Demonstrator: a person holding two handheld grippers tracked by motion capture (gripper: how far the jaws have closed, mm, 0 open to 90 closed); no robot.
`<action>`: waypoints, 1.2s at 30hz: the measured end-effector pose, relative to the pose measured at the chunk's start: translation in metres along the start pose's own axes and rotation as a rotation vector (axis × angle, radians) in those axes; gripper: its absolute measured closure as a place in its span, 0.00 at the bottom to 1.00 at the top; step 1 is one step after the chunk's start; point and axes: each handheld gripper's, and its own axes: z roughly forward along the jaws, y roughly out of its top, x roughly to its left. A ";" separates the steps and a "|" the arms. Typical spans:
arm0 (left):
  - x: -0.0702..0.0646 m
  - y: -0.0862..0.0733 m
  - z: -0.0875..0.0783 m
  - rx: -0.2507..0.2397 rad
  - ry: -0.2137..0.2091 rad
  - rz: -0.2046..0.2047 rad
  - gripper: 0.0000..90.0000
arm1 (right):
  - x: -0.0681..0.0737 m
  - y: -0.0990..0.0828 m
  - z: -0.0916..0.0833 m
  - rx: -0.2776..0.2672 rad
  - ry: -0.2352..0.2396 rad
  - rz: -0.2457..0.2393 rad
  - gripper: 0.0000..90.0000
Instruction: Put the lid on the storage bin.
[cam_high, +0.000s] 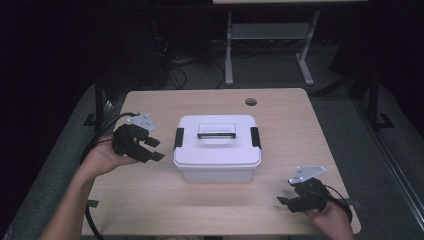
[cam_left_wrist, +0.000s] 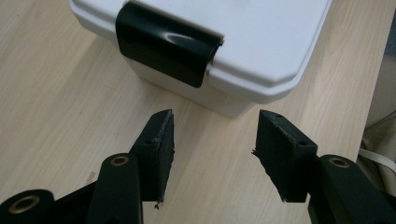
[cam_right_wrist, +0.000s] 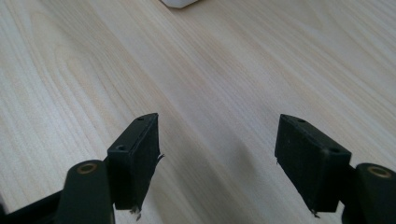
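Note:
A white plastic box (cam_high: 217, 148) with a lid, a black handle (cam_high: 216, 135) on top and a black latch on each short side stands at the middle of the wooden table (cam_high: 150, 200). My left gripper (cam_high: 156, 149) hangs just left of the box, open, its jaws pointing at the left latch (cam_high: 178, 138). In the left gripper view the latch (cam_left_wrist: 168, 43) and the box (cam_left_wrist: 261, 42) lie a short way beyond the open gripper (cam_left_wrist: 212, 140), nothing between the jaws. My right gripper (cam_high: 283, 201) rests near the front right of the table, open and empty (cam_right_wrist: 217, 154).
A round cable hole (cam_high: 251, 102) sits in the table near its far edge. A metal-legged desk frame (cam_high: 270, 45) stands on the floor behind the table. Bare wood lies in front of the box and to its right. The box's corner (cam_right_wrist: 180, 2) shows far ahead in the right gripper view.

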 end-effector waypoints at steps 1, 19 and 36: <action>0.000 -0.003 0.000 -0.003 0.005 -0.007 0.51 | 0.000 0.000 0.000 0.001 0.002 0.000 0.33; 0.001 -0.022 0.003 -0.003 0.005 -0.039 0.50 | -0.001 -0.001 0.000 0.003 0.002 0.006 0.33; -0.001 -0.043 0.011 -0.008 -0.001 -0.079 0.47 | -0.001 -0.002 -0.001 0.003 0.005 0.010 0.33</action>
